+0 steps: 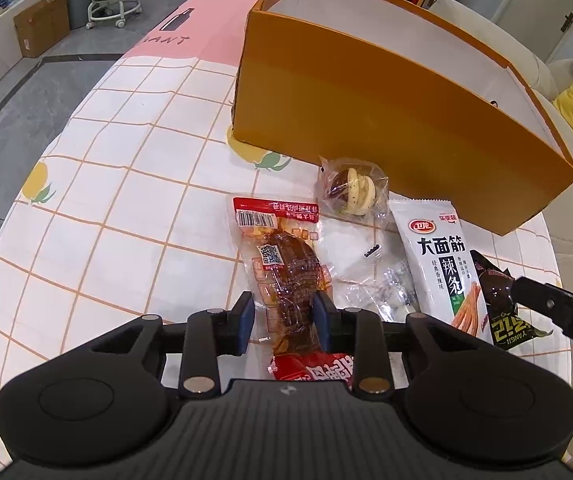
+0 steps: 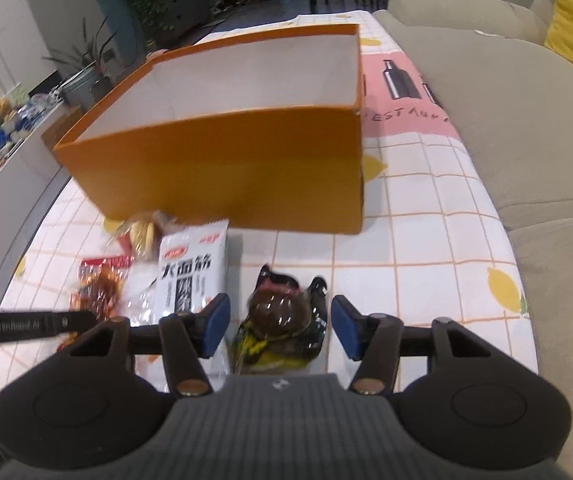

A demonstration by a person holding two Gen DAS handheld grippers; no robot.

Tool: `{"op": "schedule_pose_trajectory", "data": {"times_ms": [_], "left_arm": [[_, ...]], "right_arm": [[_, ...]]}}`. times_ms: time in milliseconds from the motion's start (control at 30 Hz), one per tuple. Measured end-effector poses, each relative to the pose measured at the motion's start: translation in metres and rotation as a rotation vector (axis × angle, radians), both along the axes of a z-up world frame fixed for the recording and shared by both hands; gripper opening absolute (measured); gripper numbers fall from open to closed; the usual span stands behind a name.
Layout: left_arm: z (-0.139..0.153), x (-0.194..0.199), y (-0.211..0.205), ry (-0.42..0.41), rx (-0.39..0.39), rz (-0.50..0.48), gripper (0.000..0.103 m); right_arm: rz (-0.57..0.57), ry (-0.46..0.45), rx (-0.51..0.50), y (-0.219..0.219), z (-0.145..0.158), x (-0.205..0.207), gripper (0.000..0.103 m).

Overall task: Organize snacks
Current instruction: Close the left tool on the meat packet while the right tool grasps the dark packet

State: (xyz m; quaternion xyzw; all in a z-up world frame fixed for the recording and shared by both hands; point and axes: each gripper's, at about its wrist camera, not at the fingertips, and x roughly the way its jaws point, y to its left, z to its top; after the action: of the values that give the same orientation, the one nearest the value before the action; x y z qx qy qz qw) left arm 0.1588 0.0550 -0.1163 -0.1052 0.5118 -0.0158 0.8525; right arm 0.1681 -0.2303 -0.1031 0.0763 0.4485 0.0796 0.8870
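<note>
A living room: grey floor, a beige sofa (image 2: 506,92) along one side, and my bench (image 1: 126,184) under a white cloth gridded in orange with lemon prints and a pink panel. One orange cardboard box (image 1: 366,112) stands open on it, white inside, nothing visible in the part I can see.

I count five snack packs just in front of the box: one clear red-topped pack (image 1: 286,276) of glossy brown meat, one clear wrapper with a round sandwich biscuit (image 1: 352,192) touching the box wall, one flat white sachet (image 1: 350,252), one white pouch (image 1: 442,268) printed with black characters, and one dark crinkly packet (image 2: 282,320) with yellow lettering.

Both my tools tilt steeply down at the bench. My left tool (image 1: 284,322) has its blue pads pressed on the meat pack, pinching it across its narrow lower part. My right tool (image 2: 280,328) stands spread; the dark packet lies between its pads, with a gap showing on each side. Its black finger pokes into the left view beside that packet.
</note>
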Motion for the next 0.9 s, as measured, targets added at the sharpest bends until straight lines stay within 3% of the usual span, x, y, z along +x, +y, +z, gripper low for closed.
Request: {"op": "schedule_pose_trajectory", "data": {"times_ms": [367,633,833,900], "left_arm": [[-0.003,0.006,-0.002,0.011,0.004,0.003,0.040],[-0.010,0.015,-0.011,0.027,0.042,0.001,0.071],[-0.014,0.017,-0.027,-0.006,0.129,-0.022,0.072],[-0.015,0.017,-0.030,-0.018,0.152,-0.038,0.064]], "right_arm": [[-0.010,0.096,0.031,0.002,-0.030,0.018,0.053],[0.007,0.084,0.031,0.005,-0.029,0.015,0.052],[0.008,0.083,0.031,0.006,-0.029,0.016,0.052],[0.010,0.082,0.030,0.005,-0.029,0.016,0.052]]}}
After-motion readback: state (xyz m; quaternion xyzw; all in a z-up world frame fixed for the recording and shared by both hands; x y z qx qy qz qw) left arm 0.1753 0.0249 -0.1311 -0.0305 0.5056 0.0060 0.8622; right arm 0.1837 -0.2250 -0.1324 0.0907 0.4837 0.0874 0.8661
